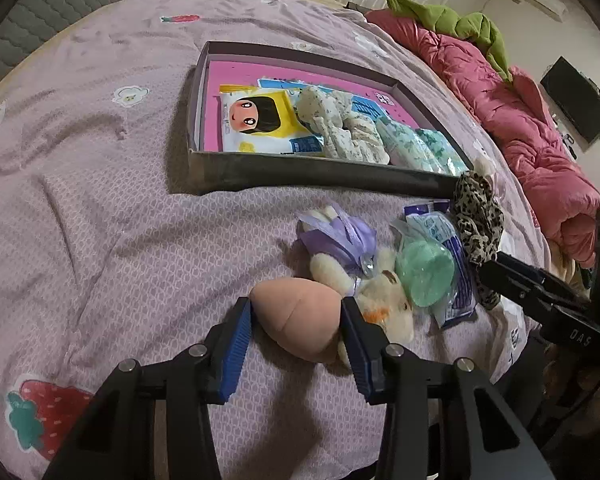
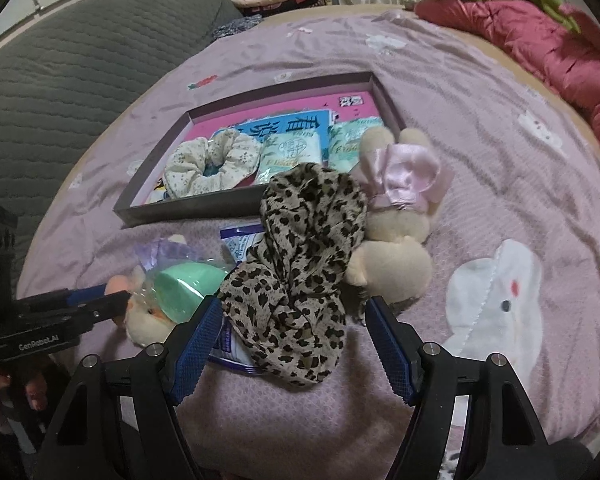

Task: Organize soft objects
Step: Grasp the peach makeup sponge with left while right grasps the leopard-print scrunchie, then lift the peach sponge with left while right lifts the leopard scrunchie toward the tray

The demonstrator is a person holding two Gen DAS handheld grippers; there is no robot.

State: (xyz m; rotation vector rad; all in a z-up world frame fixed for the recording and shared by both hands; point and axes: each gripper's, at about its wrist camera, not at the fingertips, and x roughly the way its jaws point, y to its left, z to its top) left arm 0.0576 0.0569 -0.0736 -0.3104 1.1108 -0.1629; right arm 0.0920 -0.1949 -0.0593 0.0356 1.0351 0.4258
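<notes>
Peach plush (image 1: 300, 322): lower centre of the left wrist view, between the blue pads (image 1: 236, 350), both touching its sides
Left gripper (image 1: 296, 344): clamped on the peach plush — no slack visible
Leopard scrunchie (image 2: 300, 276): centre of the right wrist view, between the fingers
Right gripper (image 2: 290, 344): jaws apart — pads clear of the fabric
Box (image 2: 204, 204): upper centre, behind the scrunchie

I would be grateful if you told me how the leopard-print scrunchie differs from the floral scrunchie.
The leopard-print scrunchie is tan with dark spots; the floral scrunchie is cream with tiny flowers. The leopard one lies crumpled on the bedspread, between the right gripper's open jaws; the floral one sits inside the tray, showing its ring. Both are gathered fabric.
</notes>
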